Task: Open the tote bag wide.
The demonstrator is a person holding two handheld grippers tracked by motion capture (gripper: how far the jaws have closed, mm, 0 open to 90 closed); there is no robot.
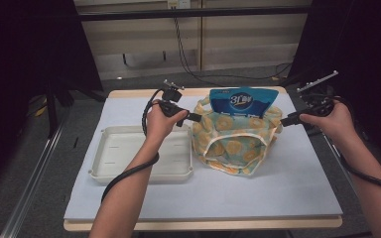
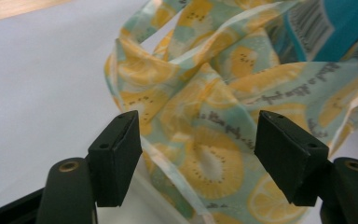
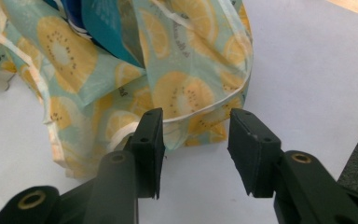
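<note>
High view, near edge: two forearms come in from the bottom over the white table cover (image 1: 287,183), one gripper in each hand.
Tray: a shallow white tray (image 1: 124,163) lies on the left half of the cover, just beside the bag's left side.
Bag: a cloth bag (image 1: 235,144) printed with yellow citrus slices stands at mid-table, mouth sagging open toward the person.
Pouch: a blue pouch (image 1: 243,101) stands upright at the back of the bag, its top above the rim.
Left gripper, high view: the left gripper (image 1: 194,118) points at the bag's left upper edge; how wide it stands cannot be read here.
Right gripper, high view: the right gripper (image 1: 284,120) points at the bag's right upper edge.
Left gripper view: the jaws stand wide apart with a fold of the cloth bag (image 2: 205,140) between them, neither pad pressed shut on it; a barcode on the blue pouch (image 2: 326,28) shows, hidden from above.
Right gripper view: the jaws are parted, the bag's white-piped rim (image 3: 200,109) running between them; the left pad is at the cloth, the right pad apart from it, nothing clamped.
Far side: a wall panel and hanging black cables beyond the table.
</note>
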